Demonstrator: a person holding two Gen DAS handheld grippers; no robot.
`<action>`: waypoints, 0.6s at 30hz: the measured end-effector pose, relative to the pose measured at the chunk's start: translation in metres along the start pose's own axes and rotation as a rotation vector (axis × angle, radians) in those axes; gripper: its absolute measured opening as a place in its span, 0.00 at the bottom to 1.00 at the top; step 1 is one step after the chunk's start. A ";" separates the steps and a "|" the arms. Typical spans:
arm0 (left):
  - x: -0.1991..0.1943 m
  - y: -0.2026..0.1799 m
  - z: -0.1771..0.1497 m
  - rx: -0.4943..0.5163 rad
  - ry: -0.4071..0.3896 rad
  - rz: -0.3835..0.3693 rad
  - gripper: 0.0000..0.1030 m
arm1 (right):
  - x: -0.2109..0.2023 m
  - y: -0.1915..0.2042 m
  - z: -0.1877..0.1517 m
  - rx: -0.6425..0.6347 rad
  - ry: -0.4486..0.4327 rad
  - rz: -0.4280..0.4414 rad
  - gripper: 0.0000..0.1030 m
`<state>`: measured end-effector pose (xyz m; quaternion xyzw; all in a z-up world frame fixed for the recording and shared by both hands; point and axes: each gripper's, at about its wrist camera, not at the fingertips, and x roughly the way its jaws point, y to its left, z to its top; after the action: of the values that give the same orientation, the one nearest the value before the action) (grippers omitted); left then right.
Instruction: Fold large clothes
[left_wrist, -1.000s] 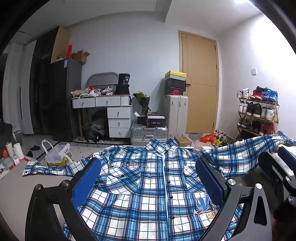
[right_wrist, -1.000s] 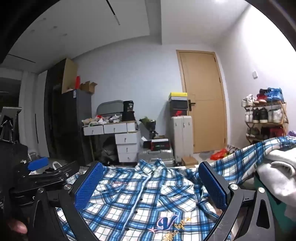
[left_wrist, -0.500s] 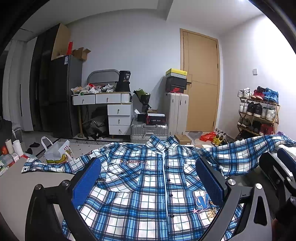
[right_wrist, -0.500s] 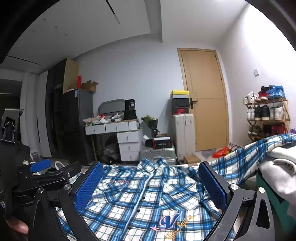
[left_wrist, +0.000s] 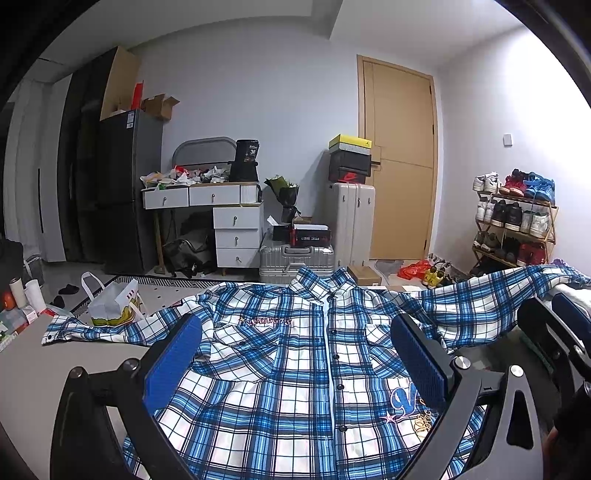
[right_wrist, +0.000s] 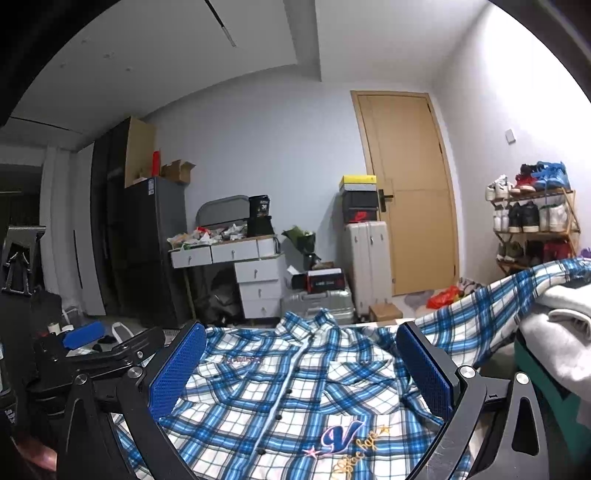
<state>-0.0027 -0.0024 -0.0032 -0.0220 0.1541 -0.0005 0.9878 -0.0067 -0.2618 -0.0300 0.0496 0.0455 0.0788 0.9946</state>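
Note:
A blue and white plaid shirt (left_wrist: 295, 362) lies front up and buttoned on the grey table (left_wrist: 44, 365), collar at the far edge. Its left sleeve (left_wrist: 96, 328) is spread flat; its right sleeve (left_wrist: 491, 299) drapes up over a pile at the right. My left gripper (left_wrist: 295, 365) hovers open above the shirt's chest, nothing between its blue pads. My right gripper (right_wrist: 301, 365) also stands open over the shirt (right_wrist: 295, 398), close beside the left one (right_wrist: 96, 343). An embroidered "V" logo (right_wrist: 340, 435) sits near the lower hem.
A heap of grey and white clothes (right_wrist: 561, 332) with something green under it rises at the table's right. Bottles and cups (left_wrist: 22, 299) stand at the left edge. Behind are a white drawer desk (left_wrist: 221, 221), suitcases (left_wrist: 295, 258), a wooden door (left_wrist: 399, 155) and a shoe rack (left_wrist: 517, 221).
Both grippers have tilted slightly upward and drawn back a little, so the shirt sits lower in each view. The shirt itself has not moved.

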 end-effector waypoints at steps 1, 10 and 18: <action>0.000 0.000 0.000 0.000 0.000 0.001 0.97 | 0.000 0.000 0.000 0.000 0.000 0.000 1.00; 0.001 -0.001 -0.001 -0.001 0.002 0.001 0.97 | 0.001 0.001 -0.001 -0.004 0.004 0.005 1.00; 0.001 -0.001 -0.001 0.002 0.002 0.004 0.97 | 0.000 0.003 0.000 -0.005 0.005 0.008 1.00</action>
<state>-0.0024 -0.0035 -0.0048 -0.0210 0.1550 0.0012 0.9877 -0.0073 -0.2591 -0.0299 0.0472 0.0476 0.0829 0.9943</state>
